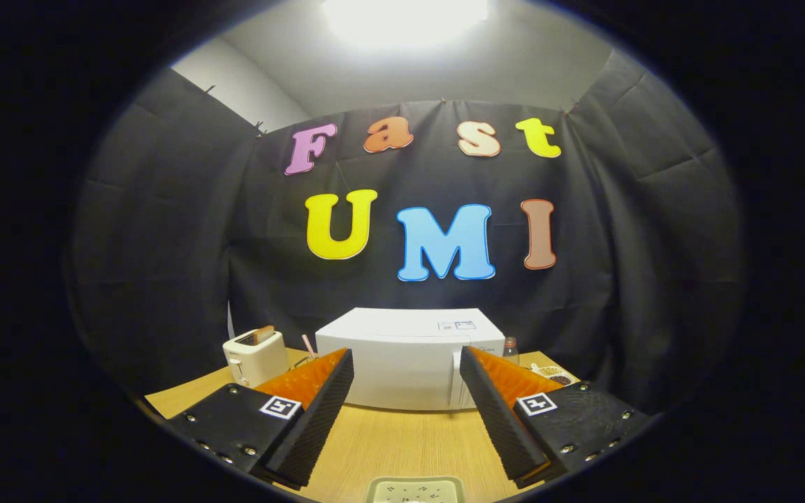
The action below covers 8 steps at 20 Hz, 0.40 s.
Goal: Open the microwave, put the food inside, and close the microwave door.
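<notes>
From here I see the microwave (402,360) standing at the back of the worktop (402,440), right against the booth wall, its door shut and facing me squarely, which suits a straight-on approach; the pale strip down its right side looks like the handle or panel, though I cannot tell which. A shut door fits either end of the job, food waiting outside or food already in. A pale tray (414,490) lies on the worktop just below my gripper (407,363); whether it carries the food I cannot make out. The gripper's fingers are spread wide, holding nothing, the microwave framed between them and well beyond. Bare wood lies between fingers and door, so I judge good room ahead. A toaster (256,356) stands to the microwave's left, a small bottle (511,349) just behind its right corner, narrowing the sides.
</notes>
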Motion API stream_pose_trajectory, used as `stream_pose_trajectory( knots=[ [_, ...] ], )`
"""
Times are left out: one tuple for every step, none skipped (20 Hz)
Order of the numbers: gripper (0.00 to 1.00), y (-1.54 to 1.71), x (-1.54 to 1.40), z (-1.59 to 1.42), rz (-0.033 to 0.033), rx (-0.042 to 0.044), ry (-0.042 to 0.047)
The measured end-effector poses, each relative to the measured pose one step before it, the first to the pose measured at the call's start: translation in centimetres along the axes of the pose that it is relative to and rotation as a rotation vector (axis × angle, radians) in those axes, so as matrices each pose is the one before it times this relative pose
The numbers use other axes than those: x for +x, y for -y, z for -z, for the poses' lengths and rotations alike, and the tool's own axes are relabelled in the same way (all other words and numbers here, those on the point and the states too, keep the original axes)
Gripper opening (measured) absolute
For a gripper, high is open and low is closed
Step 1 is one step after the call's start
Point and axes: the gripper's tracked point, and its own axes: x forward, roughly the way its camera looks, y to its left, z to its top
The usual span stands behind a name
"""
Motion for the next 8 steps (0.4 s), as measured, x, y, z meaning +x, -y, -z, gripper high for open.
stream_pose_trajectory(
  knots=[
    [0.97,0.081,-0.004,-0.049,0.00043,-0.00069,0.00223],
    [0.97,0.201,0.033,-0.114,0.00217,0.00100,0.00340],
    [0.97,0.238,0.058,-0.050,0.00374,0.00169,0.00197],
    [0.97,0.235,0.081,0.016,0.00242,0.00321,-0.00073],
    [0.97,0.172,-0.014,0.104,0.00078,0.00277,-0.00138],
    [0.97,0.368,-0.015,0.005,0.00595,0.00200,-0.00086],
    [0.97,0.374,0.024,0.029,0.00503,0.00361,-0.00233],
    [0.97,0.273,-0.004,0.043,0.00239,0.00571,-0.00144]
  ],
)
